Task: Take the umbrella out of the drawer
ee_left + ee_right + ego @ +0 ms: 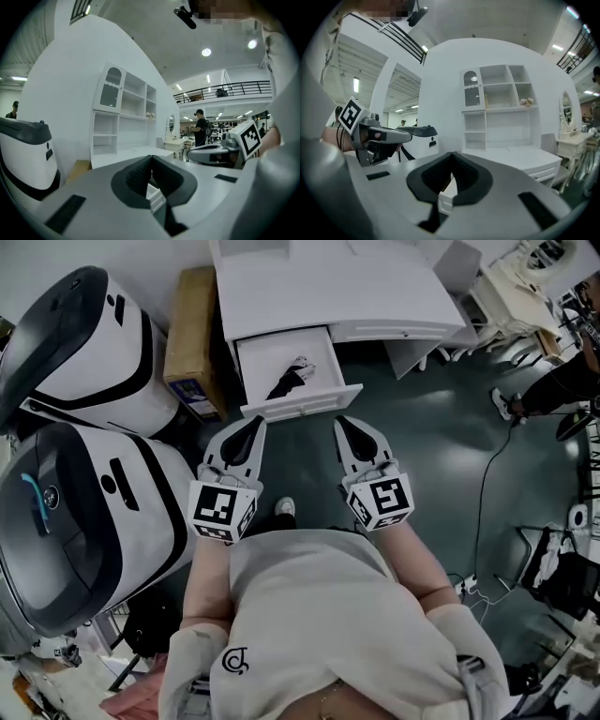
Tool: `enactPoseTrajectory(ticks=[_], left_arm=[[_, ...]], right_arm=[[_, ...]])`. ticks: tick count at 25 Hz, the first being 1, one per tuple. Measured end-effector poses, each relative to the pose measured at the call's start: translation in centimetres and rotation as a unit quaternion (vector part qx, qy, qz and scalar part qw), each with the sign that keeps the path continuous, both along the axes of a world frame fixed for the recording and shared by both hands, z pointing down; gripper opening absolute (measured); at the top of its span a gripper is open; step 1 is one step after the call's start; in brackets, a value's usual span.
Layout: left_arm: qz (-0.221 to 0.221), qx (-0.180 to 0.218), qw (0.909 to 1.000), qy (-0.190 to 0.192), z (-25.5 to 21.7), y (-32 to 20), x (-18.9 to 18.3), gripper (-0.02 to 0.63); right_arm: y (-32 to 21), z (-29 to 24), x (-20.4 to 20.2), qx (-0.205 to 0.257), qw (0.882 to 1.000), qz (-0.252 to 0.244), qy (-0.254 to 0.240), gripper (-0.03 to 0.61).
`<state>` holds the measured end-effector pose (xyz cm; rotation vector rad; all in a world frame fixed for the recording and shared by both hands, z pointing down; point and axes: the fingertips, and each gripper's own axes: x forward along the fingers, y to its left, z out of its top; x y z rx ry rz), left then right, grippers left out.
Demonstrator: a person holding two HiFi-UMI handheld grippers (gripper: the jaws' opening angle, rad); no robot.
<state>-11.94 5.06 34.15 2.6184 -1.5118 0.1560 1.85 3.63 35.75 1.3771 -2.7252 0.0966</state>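
The white desk (319, 282) has its drawer (302, 405) pulled out toward me. A black folded umbrella (289, 381) lies inside it, slanting from lower left to upper right with a pale end. My left gripper (254, 422) is just short of the drawer front's left half, shut with nothing in it. My right gripper (344, 422) hangs beside the drawer's right corner, also shut and empty. In the left gripper view the left gripper (151, 160) has its pads meeting; the right gripper view shows the same for the right gripper (451, 158). Neither gripper view shows the umbrella.
Two large white-and-black machines (80, 343) (80, 521) stand at the left, with a cardboard box (192, 334) against the desk's side. A shelf hutch (497, 108) stands on the desk. A cable (483, 512) runs over the dark floor; a person (558, 385) and white furniture (511, 287) are at the right.
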Motion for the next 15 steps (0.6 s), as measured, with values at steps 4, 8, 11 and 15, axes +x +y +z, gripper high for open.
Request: enactPoseTrajectory(ticks=[4,8,11,15], left_arm=[[0.011,-0.021,0.9997,-0.002,1.6,-3.6,-0.5,0.012],[0.014,-0.035,0.9992,-0.013,3.6,-6.7,-0.2,0.012],[0.018,-0.047,0.9987,-0.011,5.4,-9.0,0.5,0.012],[0.03,-0.06,0.9977,-0.009,7.8,-12.7,2.0,0.012]], right_arm=[[-3.6,0.7,-0.6,-0.014,1.0,0.01,0.004,0.006],[-6.6,1.9,-0.6,-0.03,0.999,0.01,0.01,0.006],[-9.1,3.2,-0.3,-0.044,0.999,0.004,0.011,0.006],[-13.1,4.4,0.0,-0.052,0.998,-0.021,0.006,0.006]])
